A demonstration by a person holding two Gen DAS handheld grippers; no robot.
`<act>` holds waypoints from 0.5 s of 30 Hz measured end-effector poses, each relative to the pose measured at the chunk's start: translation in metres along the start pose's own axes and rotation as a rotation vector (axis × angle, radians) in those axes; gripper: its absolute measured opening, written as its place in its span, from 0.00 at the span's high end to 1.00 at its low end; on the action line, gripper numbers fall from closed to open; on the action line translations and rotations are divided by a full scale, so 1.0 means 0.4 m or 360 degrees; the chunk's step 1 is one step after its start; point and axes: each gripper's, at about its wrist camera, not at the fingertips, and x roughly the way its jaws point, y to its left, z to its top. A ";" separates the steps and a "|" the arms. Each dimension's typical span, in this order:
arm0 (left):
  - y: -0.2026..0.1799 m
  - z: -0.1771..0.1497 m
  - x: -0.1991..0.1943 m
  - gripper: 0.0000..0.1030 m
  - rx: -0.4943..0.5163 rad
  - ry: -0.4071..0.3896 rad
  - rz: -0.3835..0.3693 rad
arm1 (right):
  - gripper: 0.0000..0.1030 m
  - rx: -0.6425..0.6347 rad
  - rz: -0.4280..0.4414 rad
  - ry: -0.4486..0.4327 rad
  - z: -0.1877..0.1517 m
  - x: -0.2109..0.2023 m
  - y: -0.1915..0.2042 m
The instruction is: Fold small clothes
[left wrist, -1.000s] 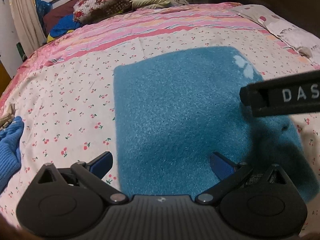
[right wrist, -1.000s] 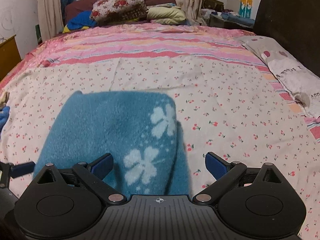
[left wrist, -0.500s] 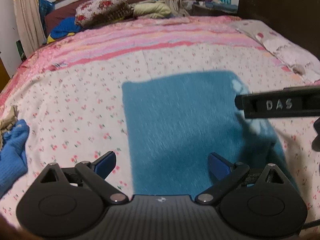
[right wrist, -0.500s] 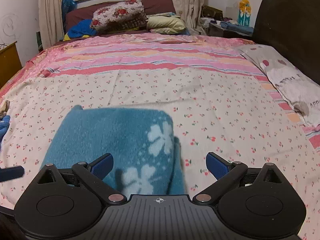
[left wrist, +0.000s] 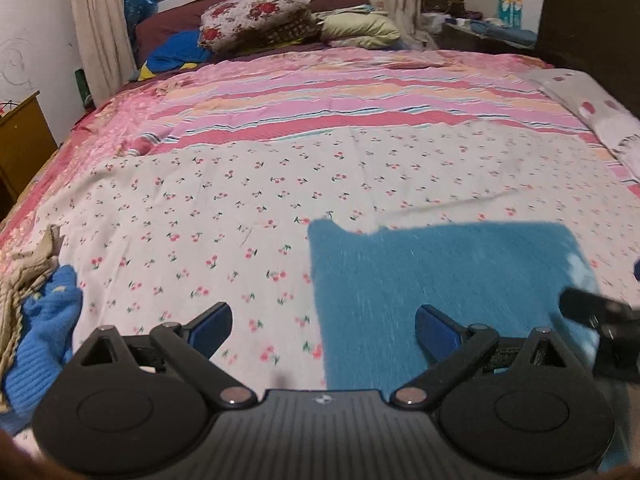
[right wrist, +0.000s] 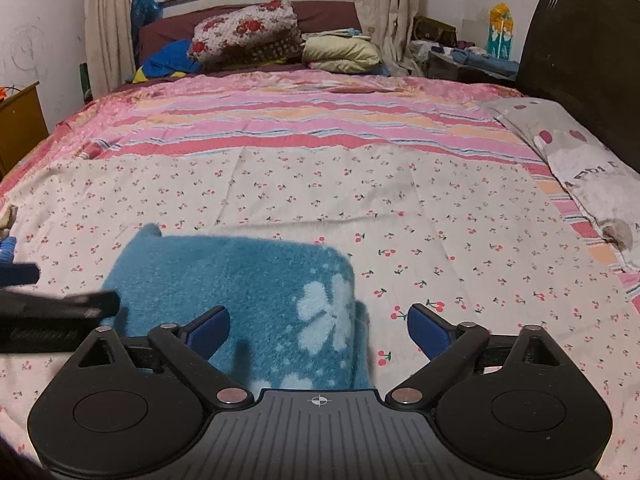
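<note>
A folded teal fleece garment (left wrist: 440, 276) with white flower prints lies flat on the cherry-print sheet (left wrist: 240, 200); it also shows in the right wrist view (right wrist: 248, 292). My left gripper (left wrist: 324, 326) is open and empty, raised over the garment's left edge. My right gripper (right wrist: 318, 330) is open and empty, raised over the garment's right edge with the flowers. The right gripper's body shows at the right edge of the left wrist view (left wrist: 600, 312). The left gripper's body shows at the left in the right wrist view (right wrist: 52, 316).
A bright blue knit garment (left wrist: 44, 332) and a beige cloth (left wrist: 24, 256) lie at the bed's left edge. Pillows and folded bedding (right wrist: 248, 36) are piled at the far end. A grey pillow (right wrist: 580, 168) and a dark headboard (right wrist: 584, 60) are on the right.
Both grippers have pulled back and up from the garment. The left view has swung left, so the garment now sits lower right. The garment lies where it was.
</note>
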 end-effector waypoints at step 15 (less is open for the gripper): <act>-0.087 0.059 0.139 0.00 0.0177 0.0076 0.0079 | 0.41 0.0132 0.0108 0.0200 0.034 0.158 -0.014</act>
